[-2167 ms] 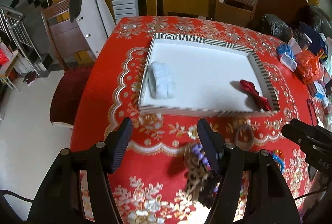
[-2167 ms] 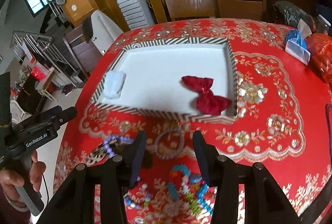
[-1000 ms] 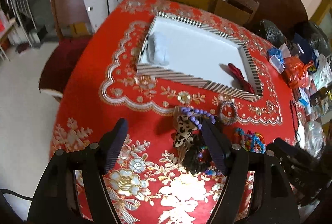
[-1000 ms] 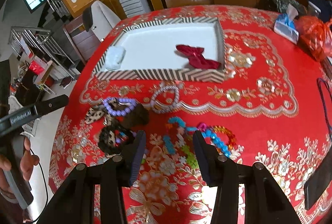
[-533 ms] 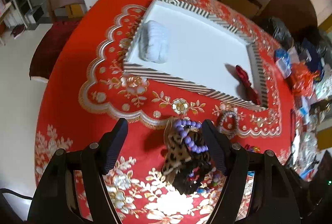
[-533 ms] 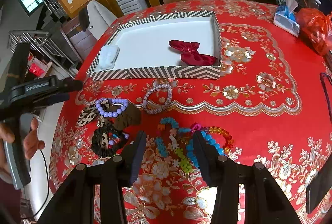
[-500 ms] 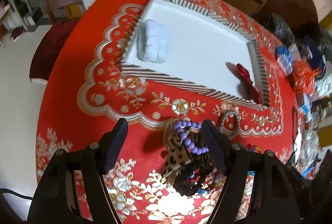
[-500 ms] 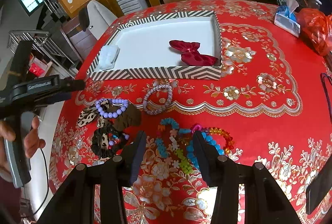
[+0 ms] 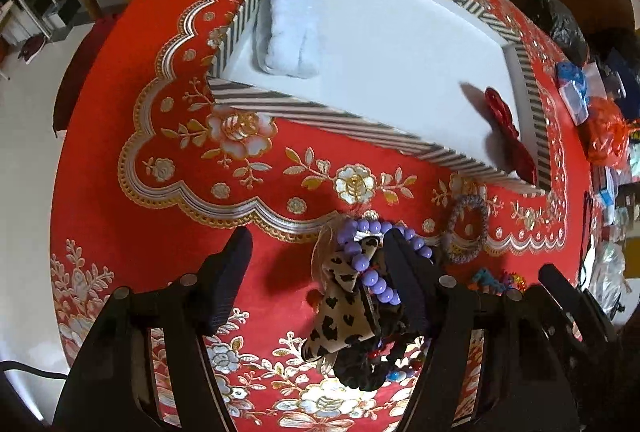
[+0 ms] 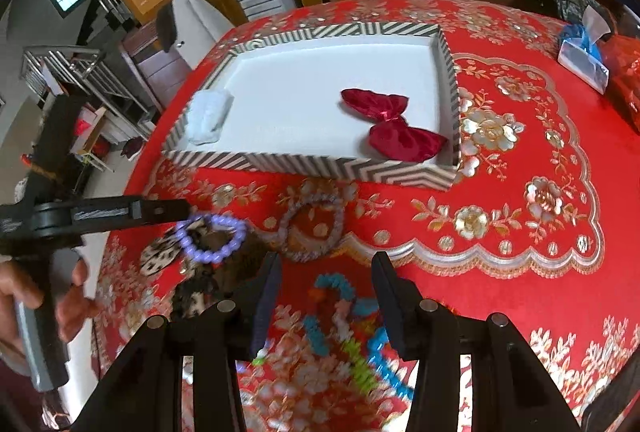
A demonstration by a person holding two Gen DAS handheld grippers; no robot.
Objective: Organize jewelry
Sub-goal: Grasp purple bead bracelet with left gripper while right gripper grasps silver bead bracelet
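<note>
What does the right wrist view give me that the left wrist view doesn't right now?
Only the right wrist view shows the colourful bead strands clearly, between the open right gripper, plus the hand holding the left gripper. Only the left wrist view shows the open left gripper just above the leopard-print bow. Both show the striped tray holding the red bow and white fluffy piece, the purple bead bracelet and the pale bead bracelet.

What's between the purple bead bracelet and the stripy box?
Only bare red tablecloth lies between the purple bead bracelet and the striped tray, seen in the left wrist view.
</note>
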